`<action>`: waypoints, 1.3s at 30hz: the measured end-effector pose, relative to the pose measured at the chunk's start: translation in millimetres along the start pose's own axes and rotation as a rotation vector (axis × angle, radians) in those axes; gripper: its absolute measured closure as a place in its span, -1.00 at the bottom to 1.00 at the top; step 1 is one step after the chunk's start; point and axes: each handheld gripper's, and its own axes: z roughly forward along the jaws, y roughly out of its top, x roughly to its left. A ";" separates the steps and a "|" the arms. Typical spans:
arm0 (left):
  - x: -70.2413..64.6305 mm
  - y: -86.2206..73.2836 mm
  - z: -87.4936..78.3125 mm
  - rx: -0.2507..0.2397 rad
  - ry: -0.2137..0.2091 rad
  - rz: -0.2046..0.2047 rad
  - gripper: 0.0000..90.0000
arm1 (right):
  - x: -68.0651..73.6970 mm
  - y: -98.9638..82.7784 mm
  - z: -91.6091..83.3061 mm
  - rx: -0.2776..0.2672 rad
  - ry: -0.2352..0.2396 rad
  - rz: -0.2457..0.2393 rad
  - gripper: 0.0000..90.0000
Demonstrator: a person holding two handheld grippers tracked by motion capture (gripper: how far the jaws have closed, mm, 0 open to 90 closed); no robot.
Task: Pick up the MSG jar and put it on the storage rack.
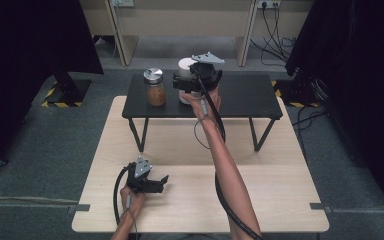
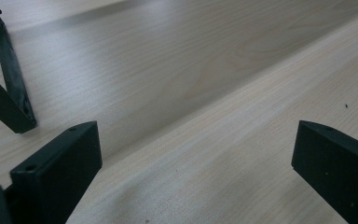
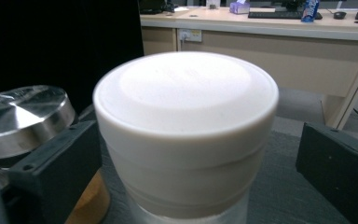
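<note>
A jar with a wide white lid stands on the small black table. My right gripper reaches around it from the near side. In the right gripper view the white lid sits between the jaws of my right gripper: the left jaw is close against it, while the right jaw stands clear with a gap, so the gripper is open. My left gripper rests low on the light wooden table, open, with bare wood between the jaws of the left gripper.
A glass jar of brown stuff with a shiny metal lid stands just left of the white-lidded jar, its lid near my right gripper's left jaw. A black table leg lies ahead of my left gripper. Dark curtains flank the scene.
</note>
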 end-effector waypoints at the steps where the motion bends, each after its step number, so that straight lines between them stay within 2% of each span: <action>1: 0.1 0.0 0.0 0.000 -0.001 0.000 -0.98 | -0.3 -0.1 0.1 0.004 -0.001 -0.003 -0.99; 10: 0.0 0.4 -0.1 0.002 0.000 0.002 -0.98 | -10.7 -4.6 -6.0 0.014 0.058 -0.007 -0.99; 14: -0.1 0.4 -0.1 0.002 0.000 0.004 -0.98 | -19.8 -7.1 -12.3 0.021 0.095 0.026 -0.99; 17: -0.3 0.5 -0.1 0.003 0.000 0.005 -0.98 | -25.1 -13.2 -20.1 0.016 0.118 0.013 -0.99; 31: -0.2 0.5 -0.2 0.003 -0.001 0.002 -0.98 | -69.1 -63.9 -67.3 -0.029 0.251 -0.013 -0.99; 34: -0.2 0.6 -0.2 0.004 -0.001 0.001 -0.99 | -73.7 -75.4 -78.9 -0.040 0.283 -0.028 -0.99; 37: 0.1 -0.1 -0.2 0.001 -0.001 -0.003 -0.99 | -74.4 -86.1 -91.1 -0.045 0.305 -0.071 -0.99; 39: 0.2 -0.3 -0.2 0.000 -0.001 -0.005 -0.99 | -76.3 -95.6 -99.0 -0.052 0.325 -0.077 -0.99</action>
